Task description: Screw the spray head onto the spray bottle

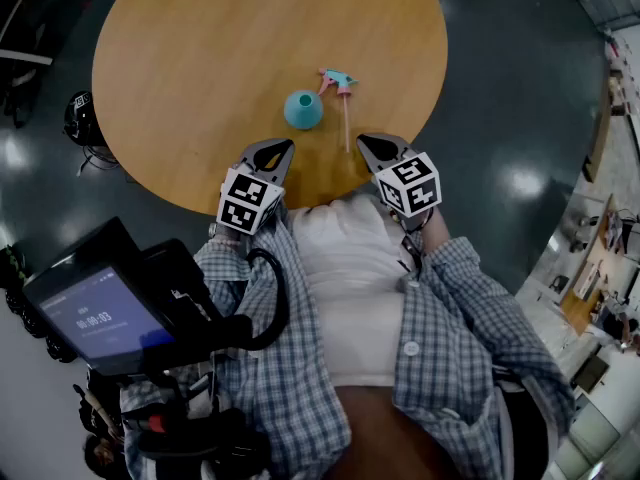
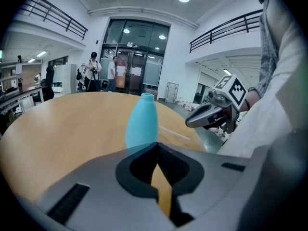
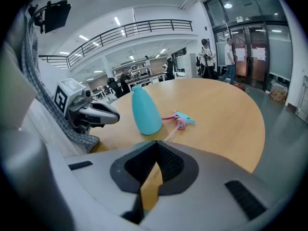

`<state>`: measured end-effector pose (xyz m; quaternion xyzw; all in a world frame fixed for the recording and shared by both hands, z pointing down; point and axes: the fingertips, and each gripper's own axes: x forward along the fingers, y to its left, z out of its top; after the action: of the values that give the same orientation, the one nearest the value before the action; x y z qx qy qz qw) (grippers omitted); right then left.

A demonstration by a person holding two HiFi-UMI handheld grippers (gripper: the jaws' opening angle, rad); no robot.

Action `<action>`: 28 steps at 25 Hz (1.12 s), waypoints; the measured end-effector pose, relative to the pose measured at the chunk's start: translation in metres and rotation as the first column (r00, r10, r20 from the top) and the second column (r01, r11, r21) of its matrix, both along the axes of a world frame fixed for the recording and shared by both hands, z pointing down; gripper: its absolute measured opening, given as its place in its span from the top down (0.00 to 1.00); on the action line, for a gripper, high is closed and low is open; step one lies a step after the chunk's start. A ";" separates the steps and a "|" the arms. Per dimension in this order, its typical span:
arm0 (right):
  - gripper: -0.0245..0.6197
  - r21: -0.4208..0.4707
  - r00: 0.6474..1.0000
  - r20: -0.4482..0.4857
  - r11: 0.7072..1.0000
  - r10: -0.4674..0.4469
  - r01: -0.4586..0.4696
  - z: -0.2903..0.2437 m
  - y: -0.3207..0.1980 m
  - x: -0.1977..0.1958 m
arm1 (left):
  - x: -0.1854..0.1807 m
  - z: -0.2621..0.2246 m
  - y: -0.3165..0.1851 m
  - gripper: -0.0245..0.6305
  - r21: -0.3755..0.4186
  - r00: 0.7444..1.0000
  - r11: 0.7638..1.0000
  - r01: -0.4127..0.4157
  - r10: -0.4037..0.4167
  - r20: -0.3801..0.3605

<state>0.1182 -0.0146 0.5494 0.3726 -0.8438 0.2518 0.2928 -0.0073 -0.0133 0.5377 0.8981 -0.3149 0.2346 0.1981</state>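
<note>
Seen from the head view, my left gripper (image 1: 285, 146) and right gripper (image 1: 364, 141) hang side by side over the near edge of a round wooden table (image 1: 200, 38), both angled downward, neither touching anything. The teal spray bottle (image 1: 303, 110) stands upright and uncapped between and just beyond their tips. The pink-and-teal spray head (image 1: 338, 79) lies on its side on the tabletop, apart from the bottle on its right, and its thin dip tube (image 1: 346, 123) runs back toward me and ends near the right gripper's tip. My checked shirt (image 1: 290, 368) fills the lower frame, and a lit screen (image 1: 95, 313) sits at lower left. In the left gripper view, that tool's jaws are pressed together with nothing between them. The bottle rises straight ahead of them on the wood, and the right gripper shows at the right edge beside my sleeve. A few people (image 2: 94, 70) stand by glass doors (image 2: 134, 61) far behind. In the right gripper view, this tool's jaws likewise meet tip to tip and carry nothing. The bottle stands just ahead and slightly left, the spray head lies beside it on the right, and the left gripper sits at the left by the table edge.
</note>
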 end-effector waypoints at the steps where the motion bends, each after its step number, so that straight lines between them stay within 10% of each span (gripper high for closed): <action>1: 0.97 -0.001 1.000 0.000 1.000 0.000 0.000 0.000 0.000 0.000 | -0.002 0.000 -0.003 0.96 0.004 1.000 1.000 0.012 -0.012 0.006; 6: 0.97 -0.002 1.000 -0.001 1.000 -0.003 0.003 -0.001 0.001 0.000 | -0.009 -0.003 -0.015 0.93 0.035 0.997 0.996 0.077 -0.077 0.007; 16: 0.97 -0.007 1.000 -0.010 1.000 -0.007 0.007 -0.001 0.004 0.001 | 0.010 0.002 -0.041 0.41 0.169 0.997 0.985 0.040 -0.051 0.061; 28: 0.97 -0.020 1.000 -0.020 1.000 0.011 -0.011 -0.010 0.015 0.007 | 0.042 0.006 -0.058 0.38 0.231 0.992 0.973 -0.012 -0.017 0.123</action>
<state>0.1254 0.0001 0.5389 0.3767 -0.8362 0.2583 0.3035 0.0343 -0.0710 0.5440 0.8982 -0.3529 0.2518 0.0726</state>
